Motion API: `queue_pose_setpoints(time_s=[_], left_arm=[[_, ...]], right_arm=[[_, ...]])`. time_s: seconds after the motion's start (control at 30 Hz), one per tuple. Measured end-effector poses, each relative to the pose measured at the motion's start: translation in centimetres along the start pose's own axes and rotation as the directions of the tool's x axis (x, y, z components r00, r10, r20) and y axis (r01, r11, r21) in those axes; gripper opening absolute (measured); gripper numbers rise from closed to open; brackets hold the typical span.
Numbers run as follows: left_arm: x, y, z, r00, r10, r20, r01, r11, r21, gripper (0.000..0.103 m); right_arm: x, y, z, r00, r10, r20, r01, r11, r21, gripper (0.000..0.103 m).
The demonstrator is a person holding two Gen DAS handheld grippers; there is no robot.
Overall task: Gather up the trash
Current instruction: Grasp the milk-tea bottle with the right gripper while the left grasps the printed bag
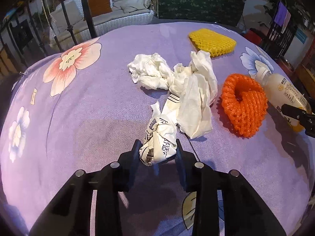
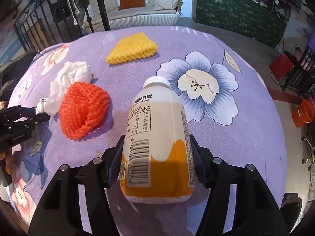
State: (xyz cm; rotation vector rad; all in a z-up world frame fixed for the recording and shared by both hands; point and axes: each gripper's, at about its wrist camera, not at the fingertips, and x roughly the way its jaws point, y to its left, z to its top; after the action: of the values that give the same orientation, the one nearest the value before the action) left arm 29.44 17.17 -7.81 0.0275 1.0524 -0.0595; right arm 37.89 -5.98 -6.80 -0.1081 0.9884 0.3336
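My left gripper (image 1: 158, 147) is shut on a crumpled printed paper wrapper (image 1: 159, 137) at the table's near middle. Beyond it lie crumpled white tissues (image 1: 177, 78), an orange foam fruit net (image 1: 244, 102) and a yellow foam net (image 1: 212, 41). My right gripper (image 2: 157, 147) is shut on a white and orange drink bottle (image 2: 157, 137) lying on its side, cap pointing away. The bottle also shows in the left wrist view (image 1: 283, 92). The orange net (image 2: 84, 110), yellow net (image 2: 132, 49) and tissues (image 2: 69, 78) lie left of the bottle.
The table wears a purple flowered cloth (image 1: 78, 127). Behind it stand a white wicker sofa (image 2: 141, 5), a black metal post (image 1: 86, 9) and a green patterned panel (image 2: 240, 13). Red and orange bins (image 2: 301, 114) sit on the floor at right.
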Motion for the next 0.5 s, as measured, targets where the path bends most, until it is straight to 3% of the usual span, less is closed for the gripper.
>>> queue_pose_setpoints(time_s=[0.27, 0.5], left_arm=[[-4.9, -0.6, -3.3, 0.994, 0.009, 0.108, -0.004, 0.999, -0.045, 0.031], [-10.0, -4.2, -6.4, 0.976, -0.052, 0.210, 0.063, 0.997, -0.046, 0.031]], right_arm=[[-4.5, 0.0, -2.2, 0.995, 0.061, 0.076, -0.064, 0.997, 0.035, 0.062], [-9.3, -0.5, -5.6, 0.983, 0.099, 0.153, -0.112, 0.991, 0.078, 0.062]])
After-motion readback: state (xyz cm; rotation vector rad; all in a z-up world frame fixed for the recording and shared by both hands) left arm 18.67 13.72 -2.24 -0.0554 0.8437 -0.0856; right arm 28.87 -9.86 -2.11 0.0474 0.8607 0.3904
